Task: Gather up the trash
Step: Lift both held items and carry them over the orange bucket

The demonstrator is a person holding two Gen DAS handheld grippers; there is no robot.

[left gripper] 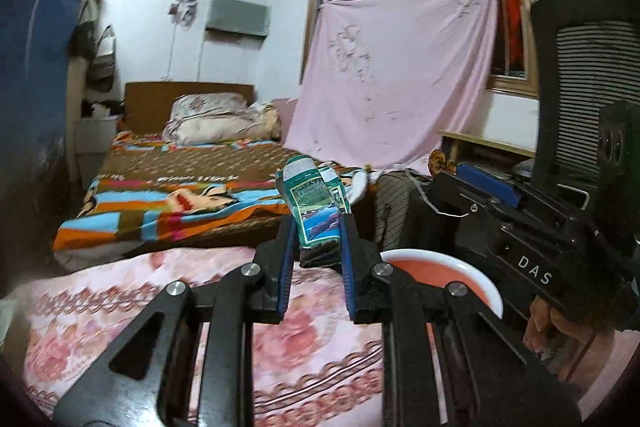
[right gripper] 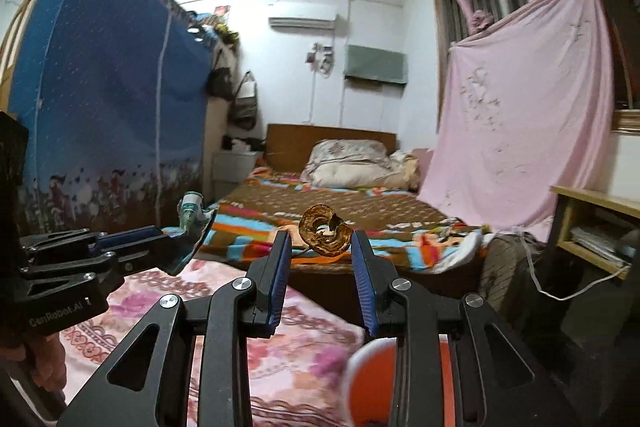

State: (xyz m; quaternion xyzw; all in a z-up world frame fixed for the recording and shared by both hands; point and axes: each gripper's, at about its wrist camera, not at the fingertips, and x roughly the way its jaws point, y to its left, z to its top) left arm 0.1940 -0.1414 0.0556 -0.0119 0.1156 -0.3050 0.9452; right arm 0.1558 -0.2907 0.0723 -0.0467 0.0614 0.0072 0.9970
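Observation:
My left gripper (left gripper: 318,223) is shut on a crumpled green and blue wrapper (left gripper: 316,203) and holds it in the air above the pink floral bedding (left gripper: 160,307). It also shows at the left of the right wrist view (right gripper: 188,239) with the wrapper (right gripper: 194,213). My right gripper (right gripper: 320,239) is shut on a curled brown peel (right gripper: 325,231), also held in the air. In the left wrist view the right gripper (left gripper: 444,175) is at the right with the peel (left gripper: 440,159). A white-rimmed orange bin (left gripper: 460,267) sits below both grippers and shows in the right wrist view (right gripper: 372,379).
A bed with a striped colourful blanket (right gripper: 340,227) lies ahead. A pink sheet (right gripper: 520,107) hangs by the window at right. A blue wardrobe cover (right gripper: 100,107) stands at left. A wooden desk (right gripper: 592,223) and a black chair back (left gripper: 588,67) are at the right.

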